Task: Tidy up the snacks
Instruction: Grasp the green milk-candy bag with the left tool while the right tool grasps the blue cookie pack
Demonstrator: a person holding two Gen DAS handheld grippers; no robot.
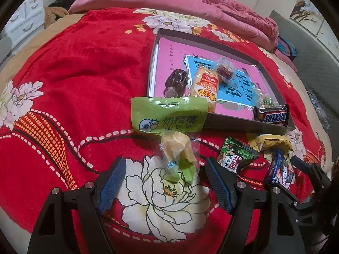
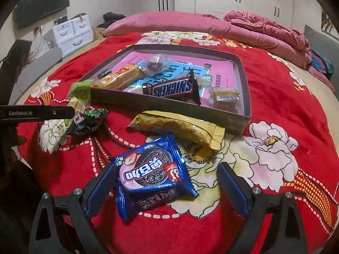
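Holding a chocolate bar [image 2: 172, 89], wafer pack [image 2: 120, 77] and wrapped sweets, the tray [image 2: 245, 114] sits on the red blanket [image 1: 74, 63]. Left gripper [image 1: 165, 182] released around a clear candy bag [image 1: 180, 154]; right gripper [image 2: 167, 188] released around a cookie pack [image 2: 152, 177].

Bed w/ red floral blanket [image 2: 275, 105]; pink pillow [image 2: 161, 24] and crumpled pink quilt [image 2: 271, 31] along far edge. Directly on blanket: shallow dark tray [image 2: 246, 97], approx centre. Just in front of tray: gold-yellow pouch [image 2: 180, 128], blue cookie pkt [image 2: 152, 175] nearer, green-black candy pkt [image 2: 89, 120] to the left. Green milk-candy bag [image 1: 168, 114] leaning over tray's front-left corner; clear pkt w/ yellow pieces [image 1: 180, 154] just below it on a white flower print.
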